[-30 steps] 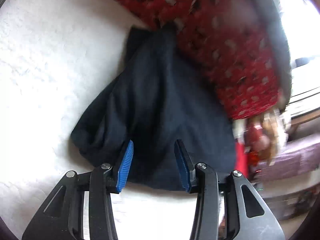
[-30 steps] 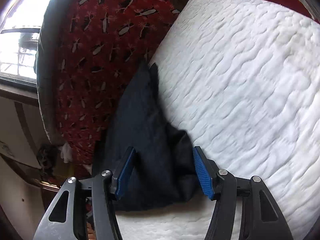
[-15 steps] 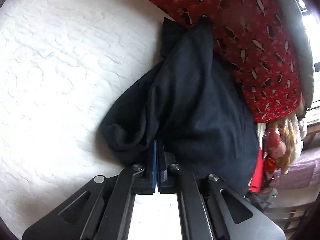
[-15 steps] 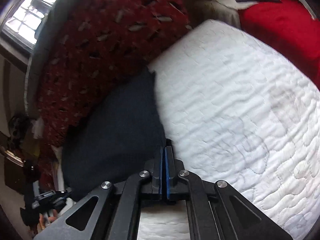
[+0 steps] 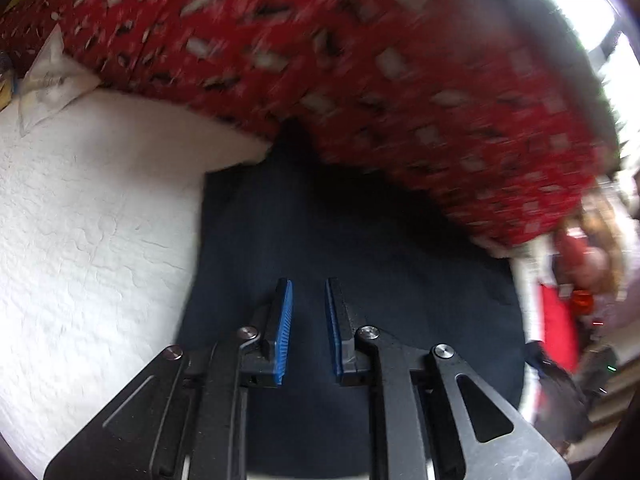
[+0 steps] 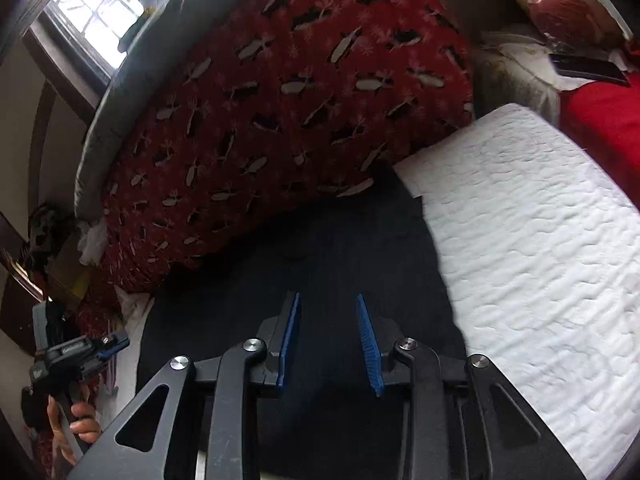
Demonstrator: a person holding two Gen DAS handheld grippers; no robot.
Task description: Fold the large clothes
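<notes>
A dark navy garment [image 5: 340, 240] lies spread flat on the white quilted mattress [image 5: 92, 248], its far edge against a red patterned cushion [image 5: 380, 64]. My left gripper [image 5: 308, 284] is open and empty, just above the cloth. In the right wrist view the same garment [image 6: 340, 248] lies below my right gripper [image 6: 328, 298], which is open and empty over its middle. The left gripper [image 6: 80, 354] and the hand holding it show at the far left there.
The red cushion [image 6: 288, 100] with a grey pillow [image 6: 120, 96] behind it bounds the far side. The white mattress [image 6: 540, 240] extends to the right. A red blanket [image 6: 600, 120] and a black remote [image 6: 588, 68] lie beyond. Clutter sits off the bed's edge [image 5: 576, 280].
Both grippers were shut on the bunched garment half a second ago. Now both are open and the garment lies flatter and wider on the mattress.
</notes>
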